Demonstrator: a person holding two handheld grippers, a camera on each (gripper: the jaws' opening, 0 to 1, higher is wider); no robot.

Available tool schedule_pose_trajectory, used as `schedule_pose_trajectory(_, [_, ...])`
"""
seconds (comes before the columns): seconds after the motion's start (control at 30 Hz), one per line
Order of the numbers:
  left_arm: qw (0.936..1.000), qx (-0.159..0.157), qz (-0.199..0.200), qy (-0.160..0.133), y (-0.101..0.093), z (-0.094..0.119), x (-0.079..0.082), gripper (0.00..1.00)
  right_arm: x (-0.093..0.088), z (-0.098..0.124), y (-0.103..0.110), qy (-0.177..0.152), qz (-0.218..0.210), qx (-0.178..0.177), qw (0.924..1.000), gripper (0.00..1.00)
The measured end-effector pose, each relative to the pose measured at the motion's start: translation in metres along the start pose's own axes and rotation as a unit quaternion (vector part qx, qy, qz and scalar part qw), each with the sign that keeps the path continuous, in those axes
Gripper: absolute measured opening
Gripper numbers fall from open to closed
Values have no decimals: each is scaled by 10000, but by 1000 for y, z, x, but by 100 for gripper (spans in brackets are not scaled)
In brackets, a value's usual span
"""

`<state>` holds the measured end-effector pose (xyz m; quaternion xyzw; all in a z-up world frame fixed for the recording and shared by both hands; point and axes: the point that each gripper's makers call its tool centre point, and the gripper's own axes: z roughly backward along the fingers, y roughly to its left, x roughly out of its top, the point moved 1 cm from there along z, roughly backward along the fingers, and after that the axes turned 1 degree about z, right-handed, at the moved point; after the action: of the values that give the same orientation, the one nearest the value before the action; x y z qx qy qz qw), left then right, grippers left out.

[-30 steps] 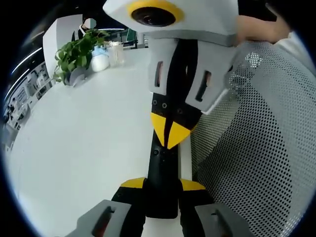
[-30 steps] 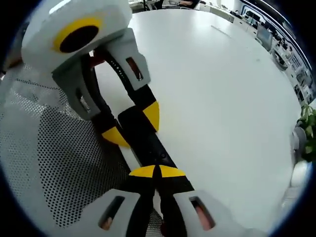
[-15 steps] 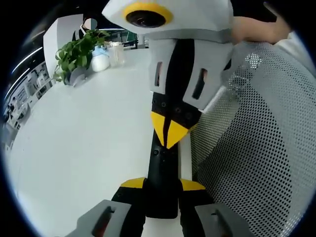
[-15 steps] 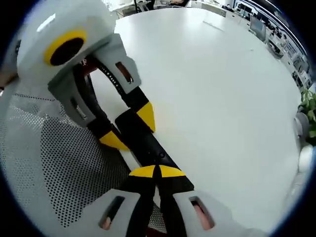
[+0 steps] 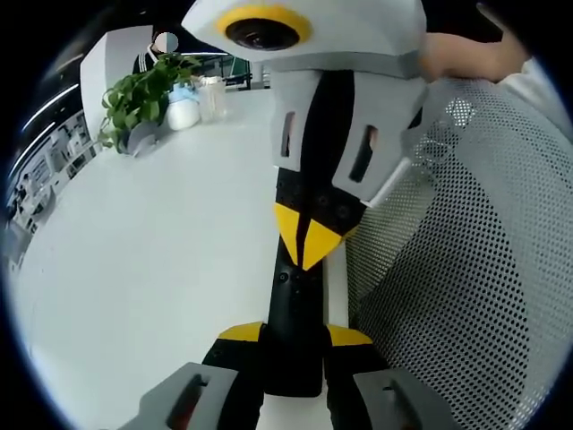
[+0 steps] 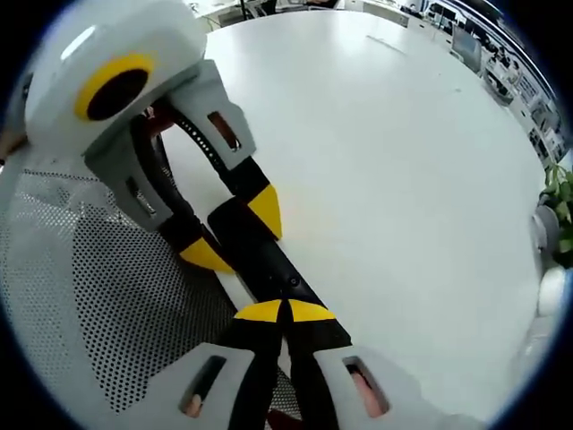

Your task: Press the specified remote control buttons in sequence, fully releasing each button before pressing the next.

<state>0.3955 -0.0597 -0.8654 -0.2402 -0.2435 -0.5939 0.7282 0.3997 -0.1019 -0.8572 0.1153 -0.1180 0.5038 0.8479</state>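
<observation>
Black and slim, the remote [image 5: 294, 322] lies along the edge of the white table [image 5: 152, 260], beside a perforated mesh chair back [image 5: 466, 269]. My left claw [image 5: 294, 336] grips its near end, one yellow-tipped jaw on each side. My right claw [image 6: 285, 312] is clenched, tips together, resting on the remote's [image 6: 269, 264] top face. A potted plant [image 5: 139, 103] stands at the far end of the table.
</observation>
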Motion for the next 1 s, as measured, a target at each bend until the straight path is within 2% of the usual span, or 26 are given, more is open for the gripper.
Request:
schedule_pose_trajectory(0.33, [10000, -3, -23, 2, 0, 0, 0, 25, -1, 0, 0, -105, -2, 63, 9999, 0])
schedule_pose_trajectory(1.0, [10000, -7, -16, 23, 0, 0, 0, 24, -1, 1, 1, -83, -68, 31, 9999, 0])
